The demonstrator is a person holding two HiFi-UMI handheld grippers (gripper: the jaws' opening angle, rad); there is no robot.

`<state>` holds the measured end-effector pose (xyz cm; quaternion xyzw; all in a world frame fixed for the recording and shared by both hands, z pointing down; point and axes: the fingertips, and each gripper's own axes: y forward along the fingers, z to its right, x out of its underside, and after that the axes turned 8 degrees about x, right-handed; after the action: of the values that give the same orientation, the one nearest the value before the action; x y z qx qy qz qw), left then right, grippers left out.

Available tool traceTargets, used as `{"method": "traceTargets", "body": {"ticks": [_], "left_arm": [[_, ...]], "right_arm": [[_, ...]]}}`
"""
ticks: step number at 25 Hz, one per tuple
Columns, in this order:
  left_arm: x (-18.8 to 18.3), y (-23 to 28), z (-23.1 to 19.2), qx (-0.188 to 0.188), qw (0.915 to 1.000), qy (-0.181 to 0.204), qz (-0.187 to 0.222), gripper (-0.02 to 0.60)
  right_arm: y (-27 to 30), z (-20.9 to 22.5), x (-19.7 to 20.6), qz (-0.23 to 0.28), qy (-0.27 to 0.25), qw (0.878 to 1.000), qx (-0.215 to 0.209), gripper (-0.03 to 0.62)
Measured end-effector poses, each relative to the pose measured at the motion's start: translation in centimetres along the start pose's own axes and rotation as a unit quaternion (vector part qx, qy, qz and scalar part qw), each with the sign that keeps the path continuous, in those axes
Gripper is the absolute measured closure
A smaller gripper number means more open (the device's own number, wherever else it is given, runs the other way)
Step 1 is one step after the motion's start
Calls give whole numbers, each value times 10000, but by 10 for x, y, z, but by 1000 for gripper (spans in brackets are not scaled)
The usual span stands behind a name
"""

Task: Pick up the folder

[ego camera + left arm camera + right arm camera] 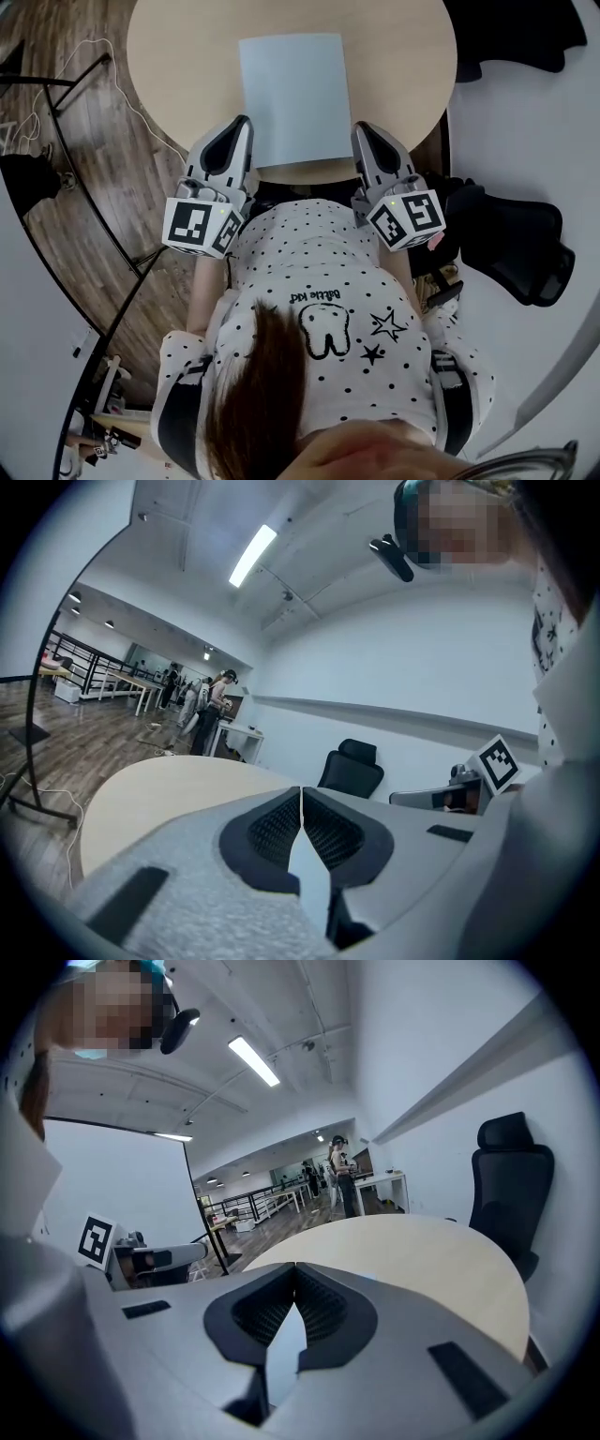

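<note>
A pale blue folder point(295, 94) lies flat on the round beige table point(187, 56), its near edge close to the table's front rim. My left gripper point(246, 122) hovers at the folder's near left corner and my right gripper point(359, 127) at its near right corner. Each is shut with nothing between its pads. In the left gripper view the jaws point(301, 789) meet in a thin seam, and a sliver of the folder point(309, 869) shows through the gap behind them. The right gripper view has the same closed seam point(295, 1267) over a patch of folder point(284, 1354).
A black office chair point(525, 244) stands to the right of the table, also visible as a chair point(511, 1185) beyond the tabletop point(422, 1251). A black stand with a white cable point(84, 141) sits on the wood floor at left. People point(211, 705) stand far off.
</note>
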<state>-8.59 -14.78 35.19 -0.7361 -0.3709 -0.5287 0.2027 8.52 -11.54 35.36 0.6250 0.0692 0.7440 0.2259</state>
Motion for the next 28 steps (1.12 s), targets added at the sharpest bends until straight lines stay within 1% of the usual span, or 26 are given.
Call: {"method": "traceTargets", "body": {"ticks": [6, 10, 13, 20, 23, 28], "left_arm": [[-8, -13, -13, -267, 9995, 46, 187, 558], [-6, -26, -21, -571, 9980, -83, 254, 558], [-2, -29, -25, -658, 9973, -125, 287, 558], [3, -28, -29, -811, 9960, -251, 264, 558], [2, -21, -33, -804, 9962, -226, 229, 558], [-3, -9, -42, -922, 9954, -144, 212, 557]], "right_arm": [[12, -12, 4, -128, -129, 9994, -292, 588], [18, -17, 8, -202, -112, 9989, -405, 588], [23, -18, 8, -176, -92, 9988, -449, 588], [21, -9, 7, -108, -58, 9994, -319, 588], [21, -4, 3, -31, -102, 9995, -307, 588], [26, 9, -7, 145, -85, 9997, -174, 588]]}}
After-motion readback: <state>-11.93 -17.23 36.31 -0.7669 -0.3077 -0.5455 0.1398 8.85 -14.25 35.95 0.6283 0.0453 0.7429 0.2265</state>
